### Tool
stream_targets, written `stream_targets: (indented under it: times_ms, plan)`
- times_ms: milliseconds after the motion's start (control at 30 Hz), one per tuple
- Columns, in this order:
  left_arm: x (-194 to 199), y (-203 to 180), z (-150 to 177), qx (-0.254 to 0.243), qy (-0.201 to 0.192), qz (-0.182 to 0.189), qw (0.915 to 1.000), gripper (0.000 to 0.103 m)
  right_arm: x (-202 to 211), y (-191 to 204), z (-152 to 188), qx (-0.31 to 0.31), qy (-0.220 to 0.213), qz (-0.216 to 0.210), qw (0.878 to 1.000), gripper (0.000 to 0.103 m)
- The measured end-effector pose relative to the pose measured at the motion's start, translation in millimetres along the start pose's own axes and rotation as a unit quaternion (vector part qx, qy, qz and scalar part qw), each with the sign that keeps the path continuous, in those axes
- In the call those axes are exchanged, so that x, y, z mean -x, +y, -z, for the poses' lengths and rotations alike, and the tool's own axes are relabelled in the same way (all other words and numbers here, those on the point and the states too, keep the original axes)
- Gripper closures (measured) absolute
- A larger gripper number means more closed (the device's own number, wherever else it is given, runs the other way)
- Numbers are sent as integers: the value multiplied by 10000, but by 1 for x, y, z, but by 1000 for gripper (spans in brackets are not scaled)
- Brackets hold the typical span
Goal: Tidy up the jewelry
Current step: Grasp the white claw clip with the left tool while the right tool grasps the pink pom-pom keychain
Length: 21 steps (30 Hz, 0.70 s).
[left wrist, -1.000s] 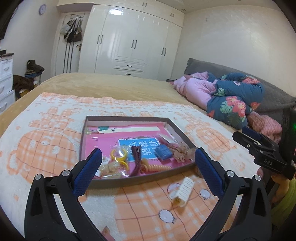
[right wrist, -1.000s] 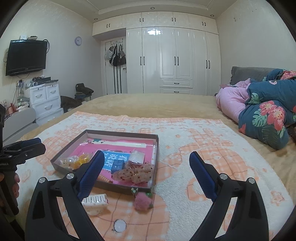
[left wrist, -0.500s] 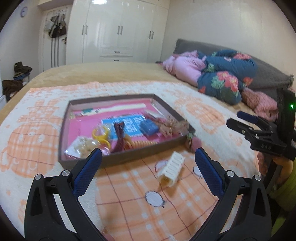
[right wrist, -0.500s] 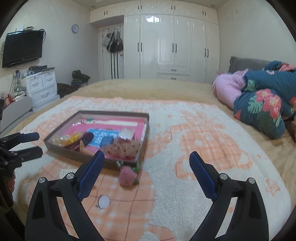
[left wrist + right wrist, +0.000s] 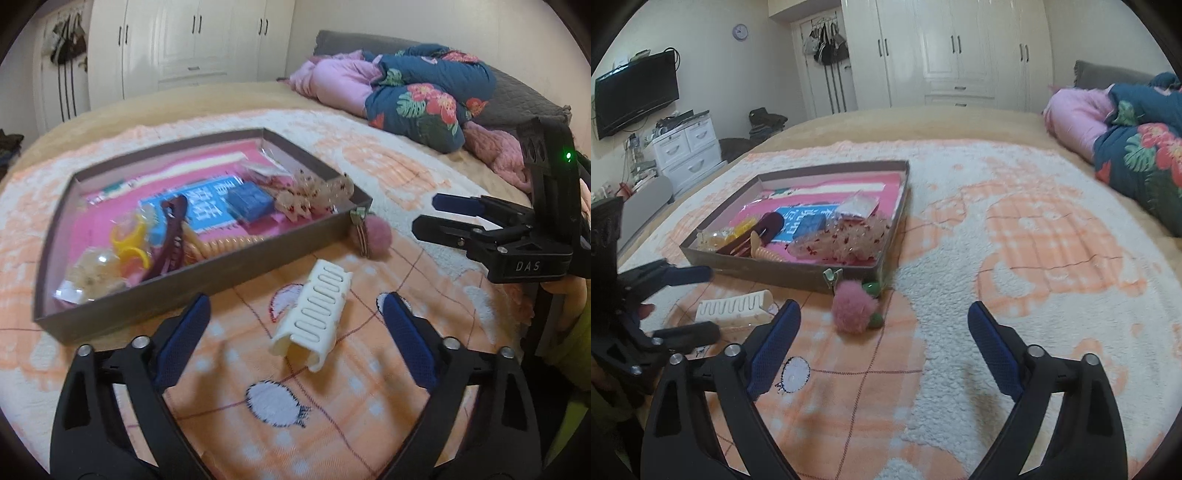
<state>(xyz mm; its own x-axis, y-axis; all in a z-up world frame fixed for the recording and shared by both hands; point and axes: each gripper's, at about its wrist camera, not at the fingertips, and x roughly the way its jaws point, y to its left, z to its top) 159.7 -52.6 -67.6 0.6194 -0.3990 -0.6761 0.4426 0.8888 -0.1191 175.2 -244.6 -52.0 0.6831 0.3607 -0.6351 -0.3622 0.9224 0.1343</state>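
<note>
A brown shallow tray (image 5: 207,275) (image 5: 775,271) with a pink floor lies on the orange-and-white blanket and holds several hair clips, ties and packets. A white claw clip (image 5: 314,314) (image 5: 733,308) lies on the blanket in front of the tray. My left gripper (image 5: 295,301) (image 5: 709,301) hovers over it, jaws closing, pads apart from the clip. A pink pompom clip (image 5: 373,234) (image 5: 853,310) rests at the tray's corner beside a green bead (image 5: 871,290). My right gripper (image 5: 884,308) (image 5: 430,213) hangs just short of the pompom, jaws closing, nothing pressed between them.
A rolled floral quilt (image 5: 424,99) and pink bedding (image 5: 1075,114) lie at the head of the bed. White wardrobes (image 5: 960,51), a wall TV (image 5: 635,92) and white drawers (image 5: 690,147) stand beyond the bed. Open blanket (image 5: 1052,240) spreads right of the tray.
Both grippers have sunk toward the blanket and tilted down. The white clip and pompom now loom larger between the fingers, and both pairs of jaws have narrowed a little.
</note>
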Motion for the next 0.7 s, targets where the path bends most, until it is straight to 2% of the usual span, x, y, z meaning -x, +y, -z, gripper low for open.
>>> stream_targets:
  times_ms: [33, 100, 167, 200, 233, 267, 400, 500, 700]
  plan:
    - [-4, 0, 0, 25, 63, 52, 10000, 30, -3, 0, -1, 4, 48, -7, 10000, 22]
    - [-8, 1, 2, 49, 133, 138, 9998, 36, -10, 1, -2, -3, 139, -78, 9999, 26]
    - [-13, 3, 3, 104, 213, 197, 9995, 55, -16, 3, -3, -18, 223, -145, 9996, 28]
    - [-15, 5, 4, 149, 264, 210, 9993, 61, -21, 4, -4, -22, 267, -163, 9995, 29]
    - [-18, 7, 5, 206, 304, 241, 9990, 77, -26, 6, -5, -16, 333, -167, 9993, 32]
    - [-19, 9, 6, 264, 325, 262, 9988, 84, -29, 7, -6, -8, 378, -182, 9991, 33]
    - [-10, 12, 9, 362, 229, 296, 9986, 84, -45, 13, -8, 15, 582, -161, 9982, 45]
    - [-2, 14, 12, 409, 164, 290, 9986, 84, -55, 12, -8, -56, 767, -183, 9969, 70]
    - [21, 19, 9, 525, -80, 214, 9984, 85, -41, 25, -8, 225, 534, -299, 9979, 73]
